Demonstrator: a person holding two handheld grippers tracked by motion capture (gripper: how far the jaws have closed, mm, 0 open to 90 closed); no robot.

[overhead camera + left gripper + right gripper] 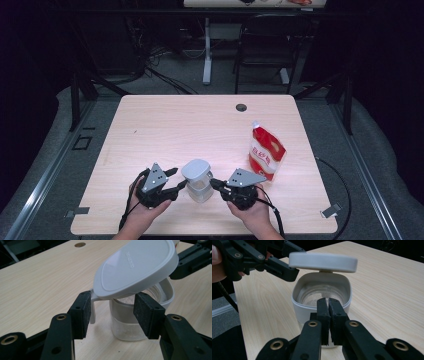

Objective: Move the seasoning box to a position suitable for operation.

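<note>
A clear jar (199, 190) with its white lid (195, 169) tipped up stands near the counter's (165, 130) front edge — between the left gripper (176, 181), jaws spread around it without touching, and the right gripper (214, 183), jaws pressed together at its rim.

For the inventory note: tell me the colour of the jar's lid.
White, a plain lid hinged open over the clear jar; the left gripper view shows it best.

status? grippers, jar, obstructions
Left gripper open, fingers either side of jar. Right gripper shut at jar's rim. Lid raised, tilted. Red pouch stands apart, right.
</note>
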